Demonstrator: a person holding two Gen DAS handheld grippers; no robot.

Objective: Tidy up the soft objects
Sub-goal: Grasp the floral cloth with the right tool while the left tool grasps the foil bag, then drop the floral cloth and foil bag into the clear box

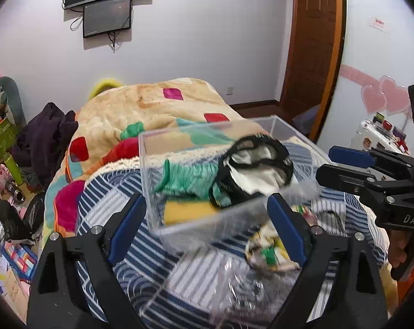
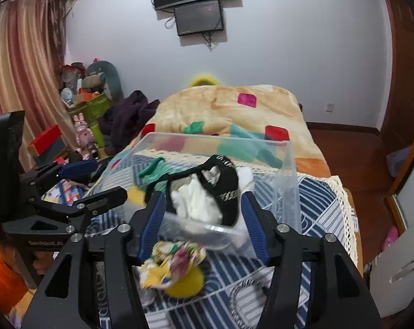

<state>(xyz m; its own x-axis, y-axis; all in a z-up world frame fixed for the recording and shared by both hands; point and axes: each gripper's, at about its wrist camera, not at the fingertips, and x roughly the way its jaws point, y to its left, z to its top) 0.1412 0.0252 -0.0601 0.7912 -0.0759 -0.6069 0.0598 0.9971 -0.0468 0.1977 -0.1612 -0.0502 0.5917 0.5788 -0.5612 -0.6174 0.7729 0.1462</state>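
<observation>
Nearest in the right wrist view, low at centre, a crumpled yellow patterned cloth (image 2: pixel 170 263) lies on the blue-and-white striped bedspread (image 2: pixel 316 200), just short of the right gripper (image 2: pixel 202 219), whose blue-padded jaws stand wide apart with nothing between them. The left gripper (image 1: pixel 207 220) is likewise spread wide and empty, hanging low in its own frame in front of the near wall of the clear plastic box (image 1: pixel 149 164); the same cloth shows at lower right there, outside the box. In my judgement the likeliest slip is a finger catching that thin near wall while reaching for the cloth, so that the light box slides or tips on the soft bedding and spills its load. A pinch that takes bedspread along with the cloth would drag the cover and the box with it, and the two grippers are near enough to each other to collide. The box itself, at mid-frame, holds a black-trimmed white garment (image 1: pixel 257 168) heaped high at its right side, with its top about level with the rim, so it could be knocked out. A green knitted piece (image 1: pixel 187 176) lies beside it, and something yellow (image 1: pixel 187 209) sits at the bottom. Beyond, in the upper half, lies a colourful fleece blanket (image 1: pixel 152 107).
</observation>
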